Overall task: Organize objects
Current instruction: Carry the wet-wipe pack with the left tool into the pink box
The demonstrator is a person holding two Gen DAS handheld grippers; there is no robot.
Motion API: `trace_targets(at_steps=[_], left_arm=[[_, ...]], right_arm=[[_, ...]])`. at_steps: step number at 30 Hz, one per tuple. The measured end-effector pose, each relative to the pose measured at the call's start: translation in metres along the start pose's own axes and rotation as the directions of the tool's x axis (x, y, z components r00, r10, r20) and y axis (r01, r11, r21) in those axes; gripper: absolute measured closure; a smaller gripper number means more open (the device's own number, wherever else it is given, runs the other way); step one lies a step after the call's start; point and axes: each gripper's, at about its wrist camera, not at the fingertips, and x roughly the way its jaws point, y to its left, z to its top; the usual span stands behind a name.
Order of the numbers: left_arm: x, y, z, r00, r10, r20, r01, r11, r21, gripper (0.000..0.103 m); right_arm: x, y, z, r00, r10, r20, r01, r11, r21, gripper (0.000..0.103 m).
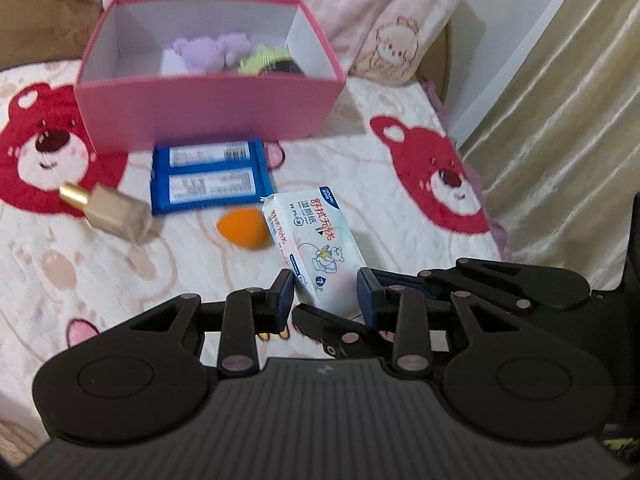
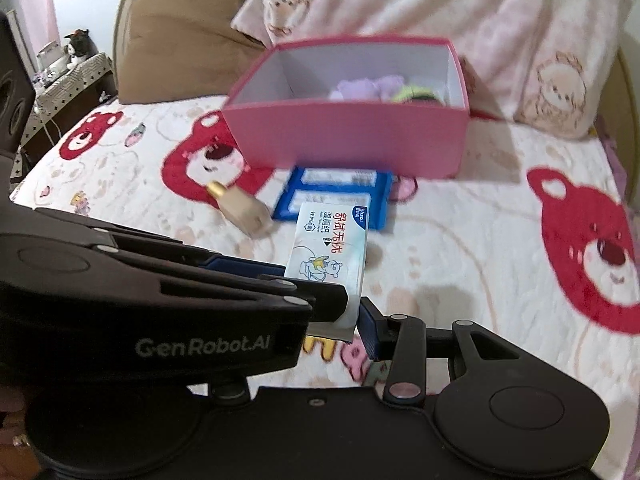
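A white wet-wipes pack (image 1: 316, 240) sits between the fingers of both grippers above the bear-print bed. My left gripper (image 1: 326, 294) is open around its near end. My right gripper (image 2: 352, 312) is shut on the pack (image 2: 328, 256); the left gripper's arm hides its left finger. A pink box (image 1: 208, 108) stands behind, holding a purple plush (image 1: 210, 52) and a green item (image 1: 266, 62). In front of the box lie a blue packet (image 1: 210, 178), a beige bottle with a gold cap (image 1: 108, 210) and an orange sponge (image 1: 242, 230).
Pillows lean behind the box (image 2: 360, 140). A gold curtain (image 1: 560, 120) hangs at the bed's right edge. A brown cushion (image 2: 180, 40) and a side table with a cat figure (image 2: 78, 50) are at far left.
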Motion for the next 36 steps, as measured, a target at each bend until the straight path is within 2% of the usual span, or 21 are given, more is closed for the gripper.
trace_targets(at_steps=[5,11,15,19,24,29,34,36], left_arm=[[-0.027,0.004,0.028,0.999,-0.01,0.052,0.01,1.0,0.005,0.071],[-0.051,0.019,0.078,0.994,-0.007,0.108,0.008,1.0,-0.009,0.071],[-0.049,0.032,0.115,0.995,0.012,0.099,-0.011,1.0,-0.007,0.071],[-0.039,0.053,0.151,0.996,-0.019,0.083,0.024,0.998,-0.058,0.071],[-0.004,0.077,0.185,0.998,-0.041,0.046,0.045,0.994,-0.103,0.072],[0.05,0.103,0.205,0.999,-0.047,0.014,0.048,0.99,-0.131,0.071],[0.102,0.121,0.215,0.999,-0.026,-0.022,0.022,0.988,-0.152,0.07],[0.12,0.128,0.216,0.999,-0.04,-0.028,0.035,0.984,-0.174,0.069]], right_arm=[[-0.016,0.009,0.033,0.999,0.007,0.039,-0.005,0.998,-0.057,0.056],[-0.023,0.017,0.088,0.996,0.017,0.089,-0.007,0.994,-0.106,0.056],[-0.007,0.023,0.132,0.998,0.008,0.054,0.002,0.983,-0.184,0.056],[0.012,0.026,0.173,1.0,-0.024,-0.009,0.021,0.968,-0.25,0.056],[0.052,0.014,0.206,0.997,-0.039,-0.062,0.022,0.967,-0.253,0.056],[0.102,-0.021,0.215,0.997,0.001,-0.08,-0.01,0.994,-0.109,0.056],[0.15,-0.038,0.216,0.994,-0.013,-0.106,0.011,1.0,-0.026,0.056],[0.167,-0.05,0.216,0.992,-0.007,-0.129,0.01,1.0,0.024,0.056]])
